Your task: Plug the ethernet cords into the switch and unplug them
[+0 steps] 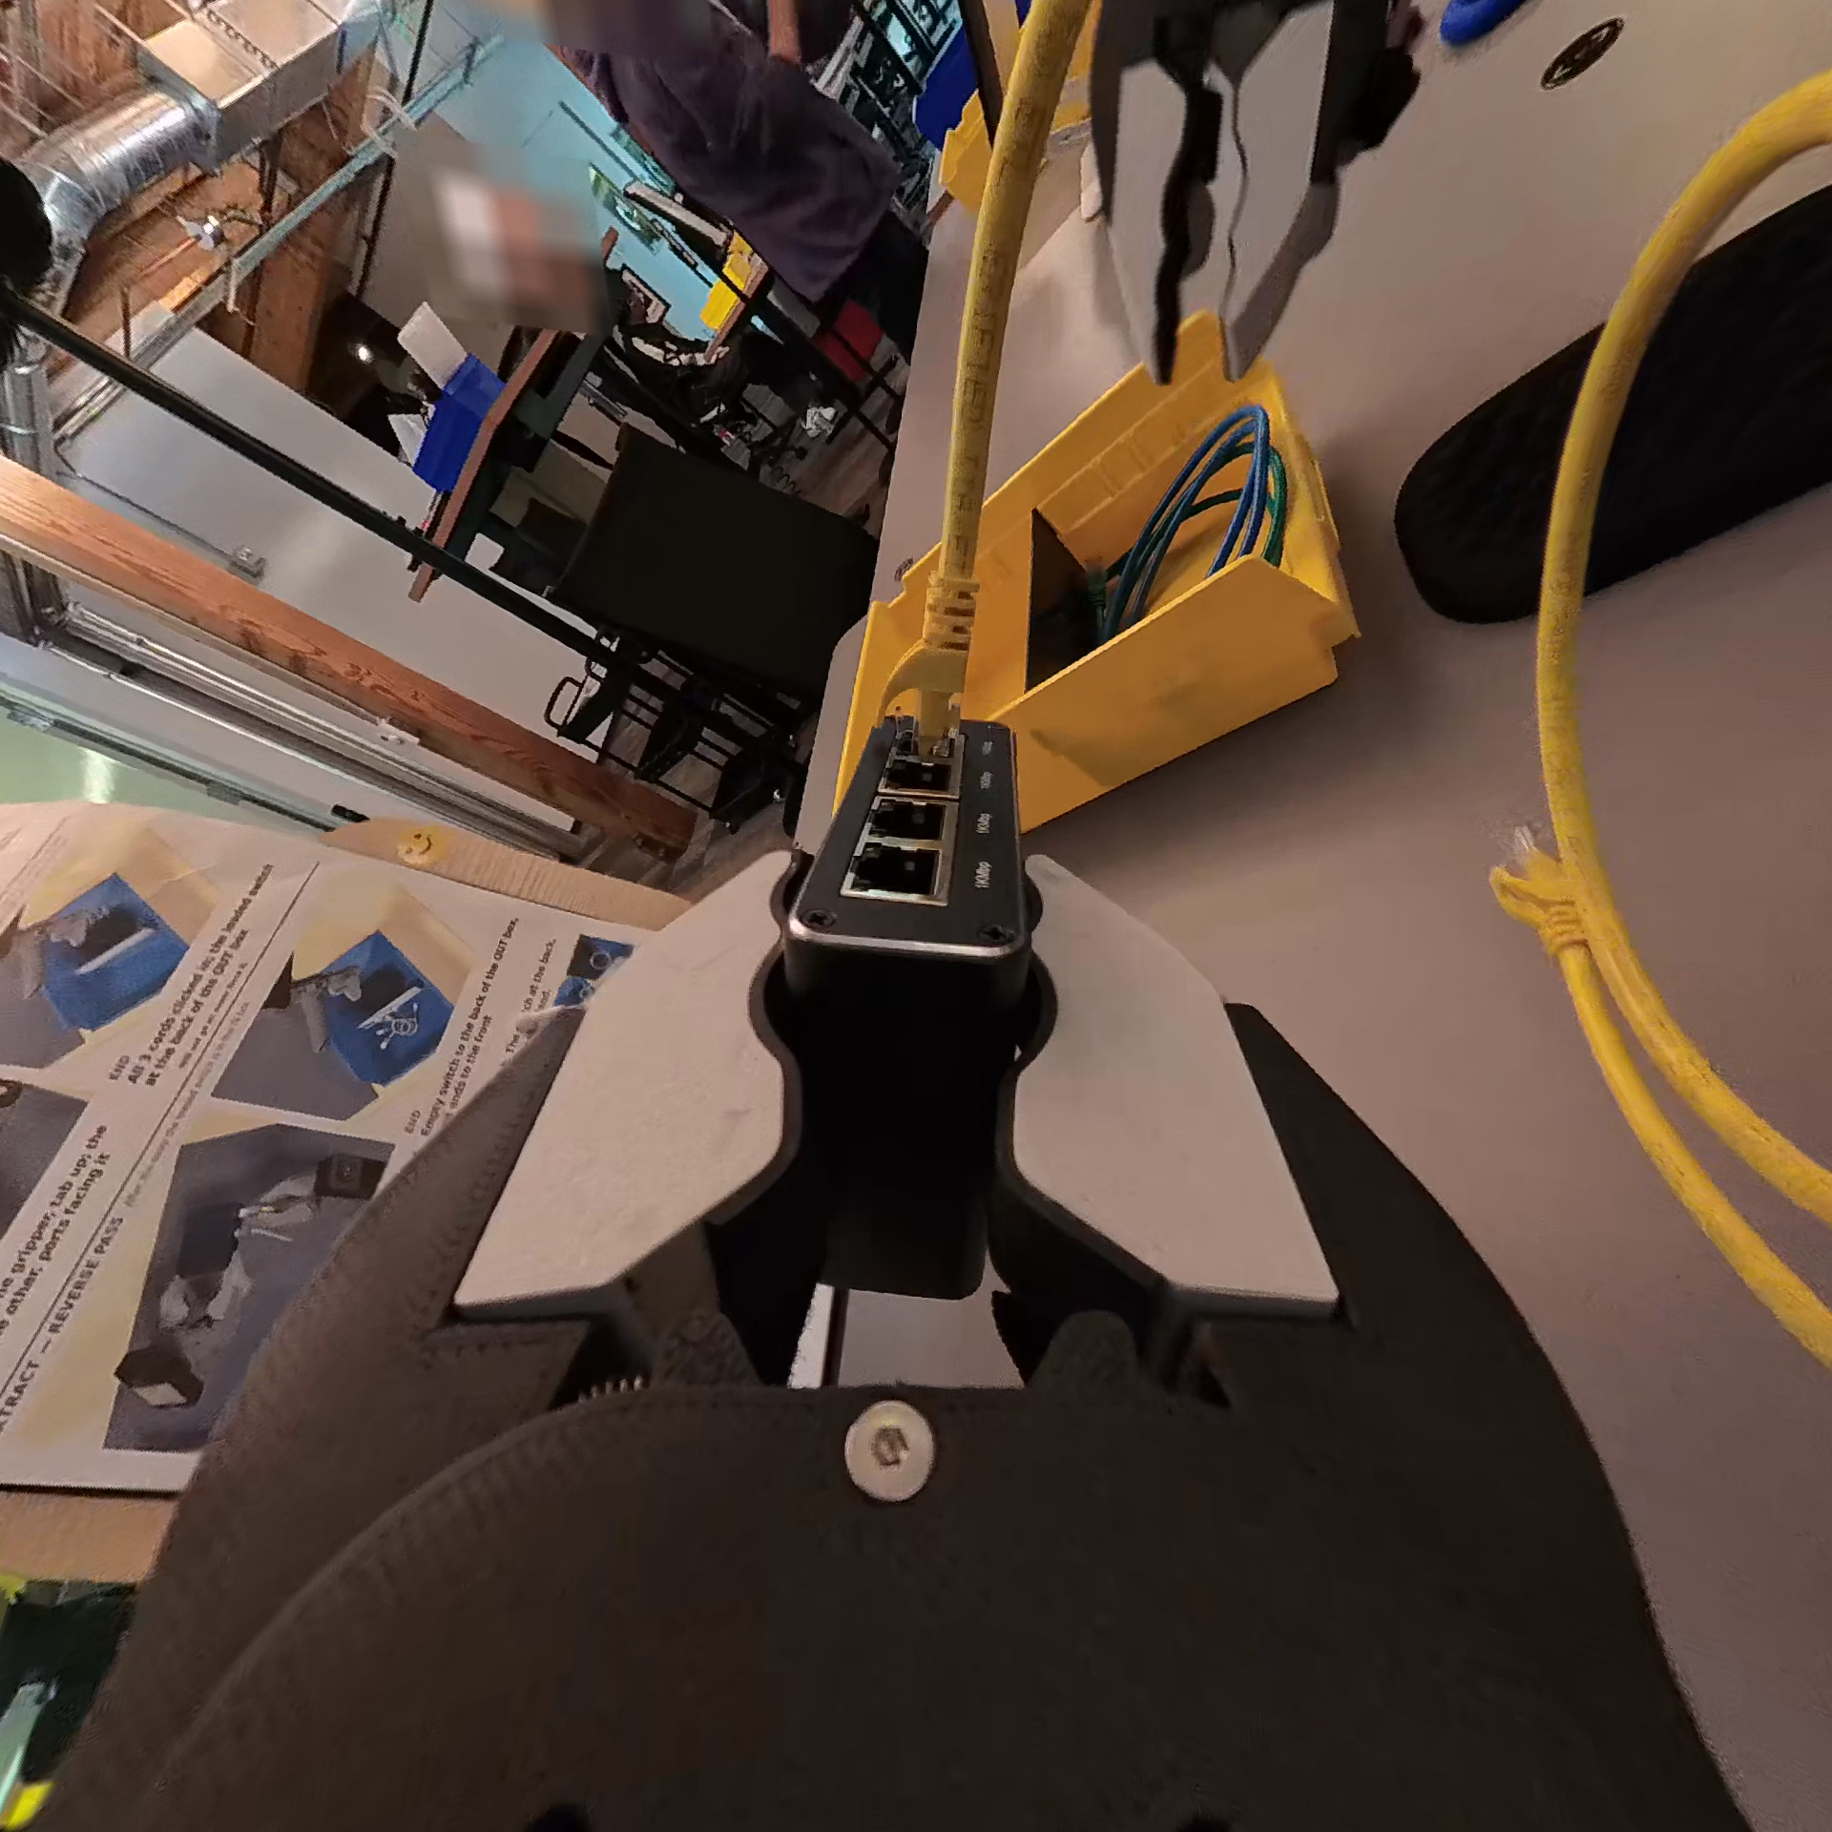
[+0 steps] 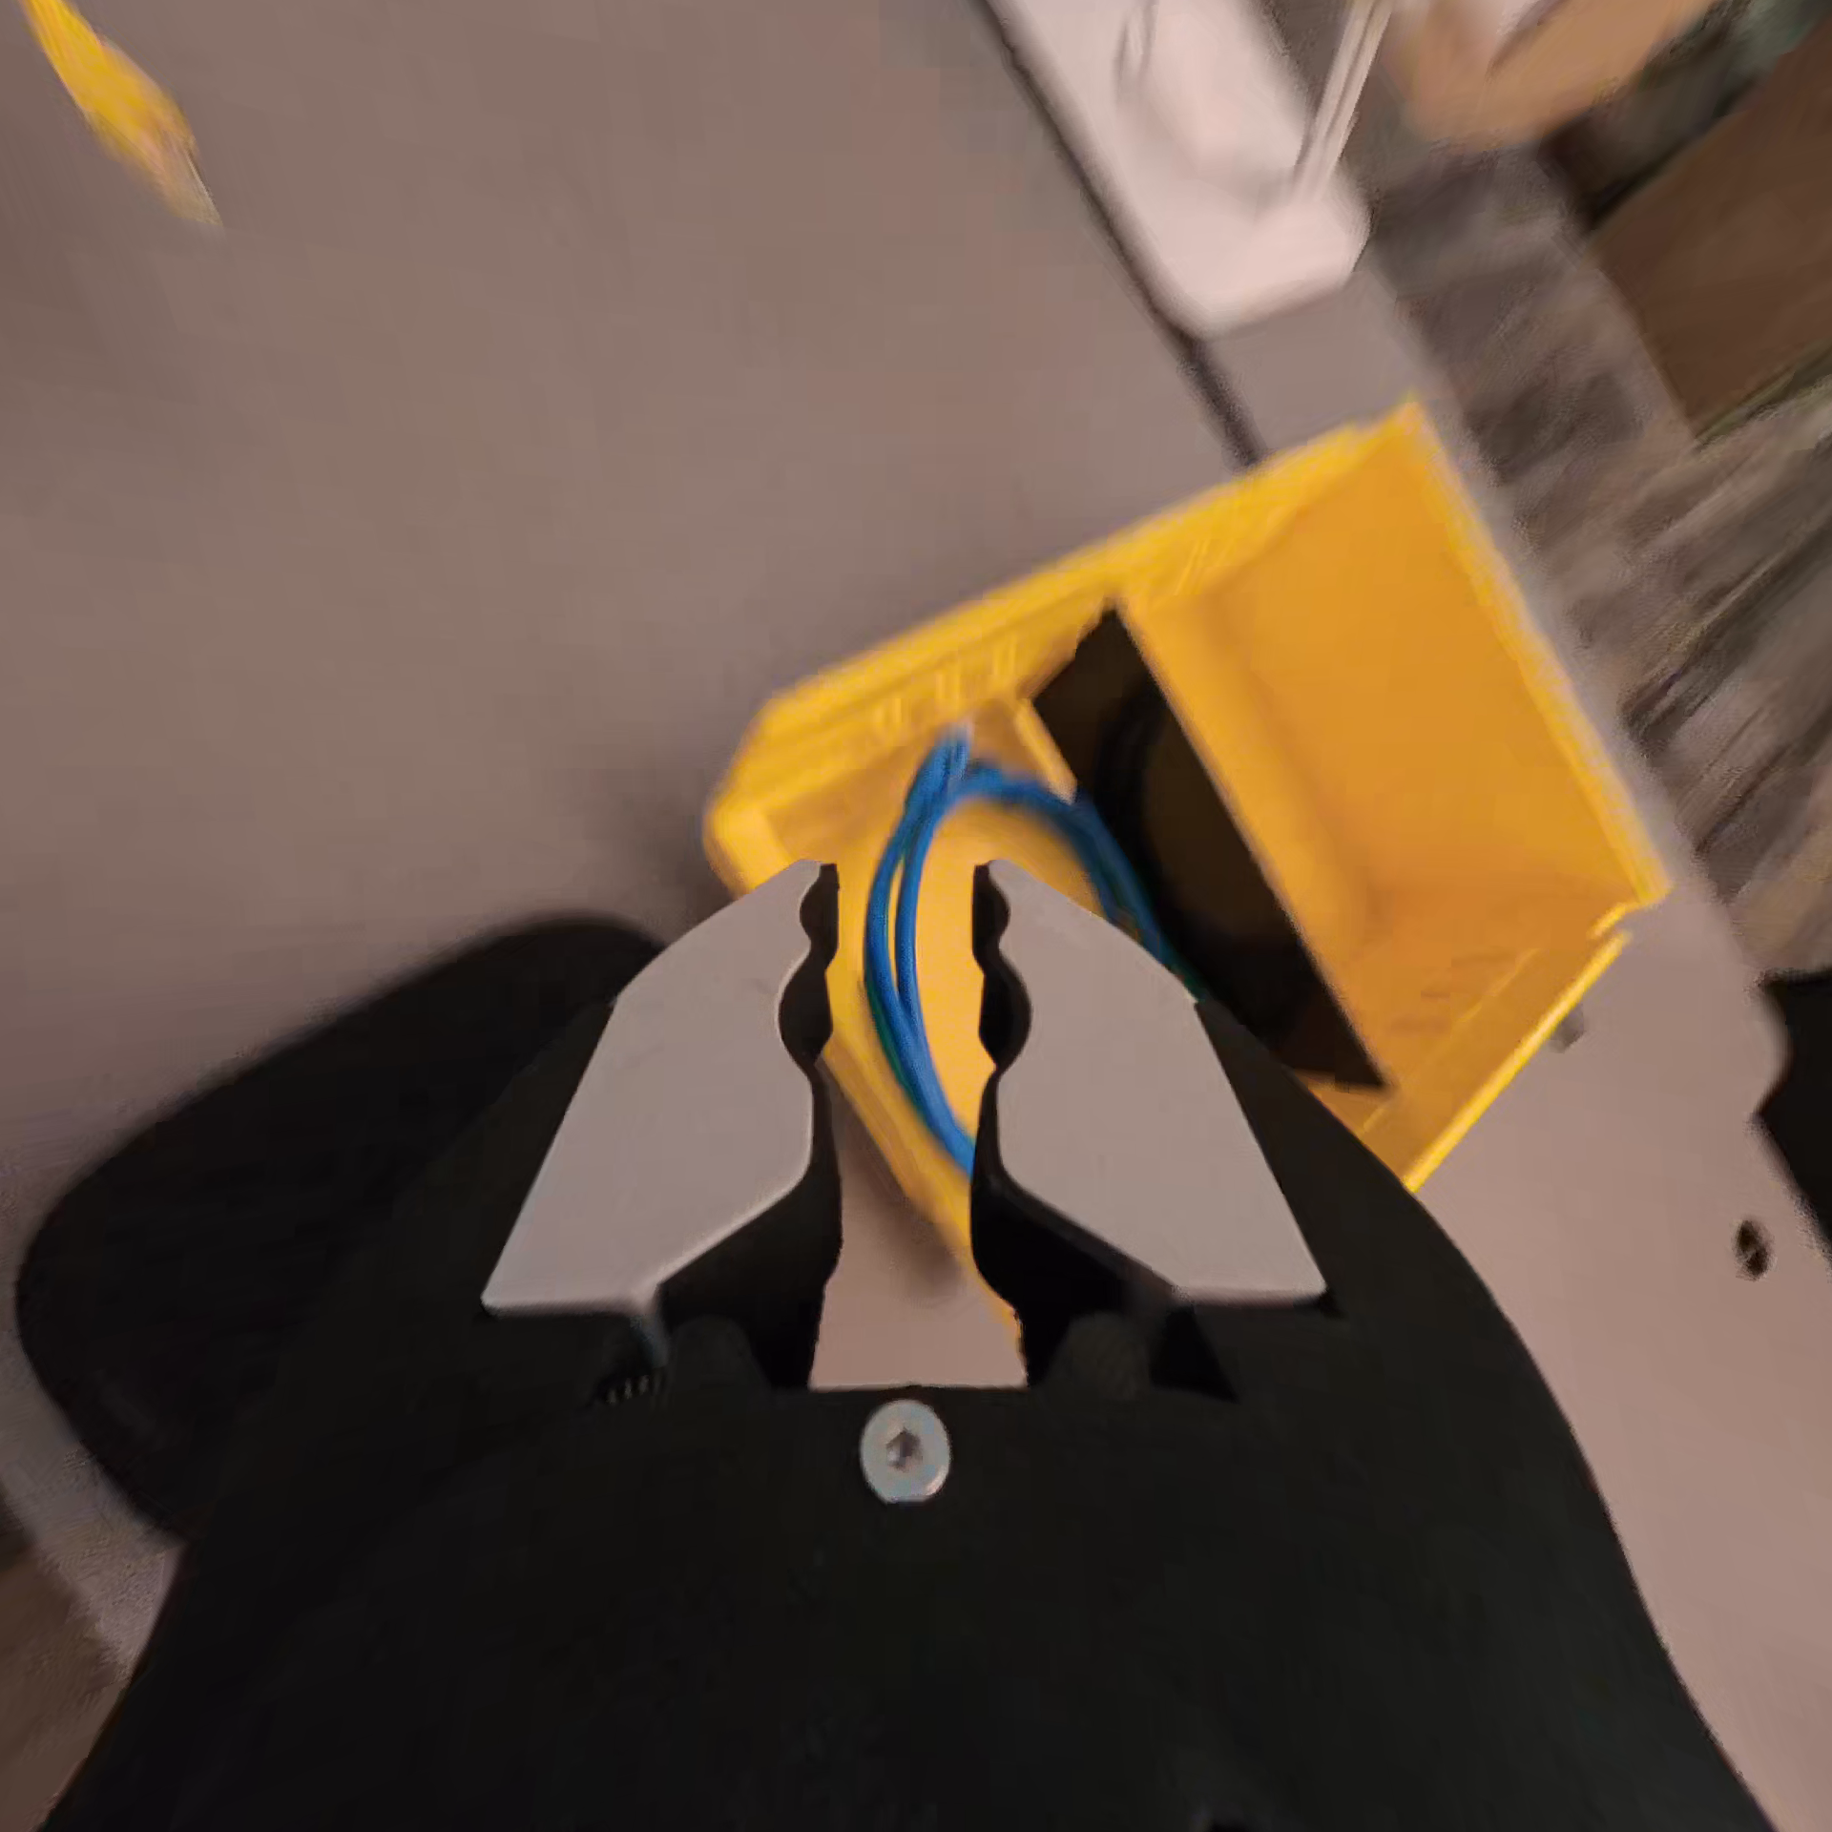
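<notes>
Black switch [image 1: 907, 1001] clamped upright between the grey pads of the left gripper [image 1: 907, 892], port face turned away from the camera and toward the table. Closed firmly on the housing, no slack to either side. Three ports in a row: the two nearer ones empty, the farthest filled by the yellow cord [image 1: 976, 397], plug seated and boot arching up out of the top of the left wrist view. More of that yellow cable looped over the grey table [image 1: 1289, 991] on the right, past a black pad [image 1: 1636, 446].

Beyond the switch, yellow bin [image 1: 1170, 634] lying on the table, blue cords [image 1: 1224, 496] coiled inside with a hint of green among them. Above it, right gripper [image 2: 907, 872] hanging with jaws partly apart and nothing between them; heavily blurred in its own view, tips aimed at the blue coil [image 2: 907, 972] in the bin [image 2: 1388, 793].

Likely step: one cord in, second being fetched. Next move calls for dropping into the bin, pinching a blue cord close behind its plug rather than mid-coil, then lifting clear without dragging the rest. Orientation of the latch tab cannot be told from here; worth settling before offering the plug to the middle port. Steady hold on the switch needed throughout.
</notes>
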A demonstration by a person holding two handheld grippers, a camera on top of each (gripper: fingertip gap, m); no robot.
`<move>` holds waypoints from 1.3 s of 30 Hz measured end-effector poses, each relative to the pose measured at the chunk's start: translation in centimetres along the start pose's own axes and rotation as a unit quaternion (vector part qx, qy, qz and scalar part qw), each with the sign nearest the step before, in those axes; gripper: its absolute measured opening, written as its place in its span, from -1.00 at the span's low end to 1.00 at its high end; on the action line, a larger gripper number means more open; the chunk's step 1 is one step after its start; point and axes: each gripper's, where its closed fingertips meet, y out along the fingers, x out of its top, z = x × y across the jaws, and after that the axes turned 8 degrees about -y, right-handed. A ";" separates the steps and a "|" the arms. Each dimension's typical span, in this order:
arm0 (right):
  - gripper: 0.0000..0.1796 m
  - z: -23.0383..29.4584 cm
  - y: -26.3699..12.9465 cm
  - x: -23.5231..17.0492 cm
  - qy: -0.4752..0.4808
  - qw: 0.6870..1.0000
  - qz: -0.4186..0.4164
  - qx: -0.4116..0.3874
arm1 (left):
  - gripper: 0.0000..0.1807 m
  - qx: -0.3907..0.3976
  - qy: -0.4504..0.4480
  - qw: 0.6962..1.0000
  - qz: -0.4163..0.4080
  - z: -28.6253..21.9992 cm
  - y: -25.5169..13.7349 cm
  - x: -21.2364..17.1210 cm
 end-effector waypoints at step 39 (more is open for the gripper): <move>-0.86 6.4 1.3 22.2 -0.391 0.891 -0.088 -0.213 | -0.59 0.010 0.128 0.992 -0.014 -3.7 1.8 3.0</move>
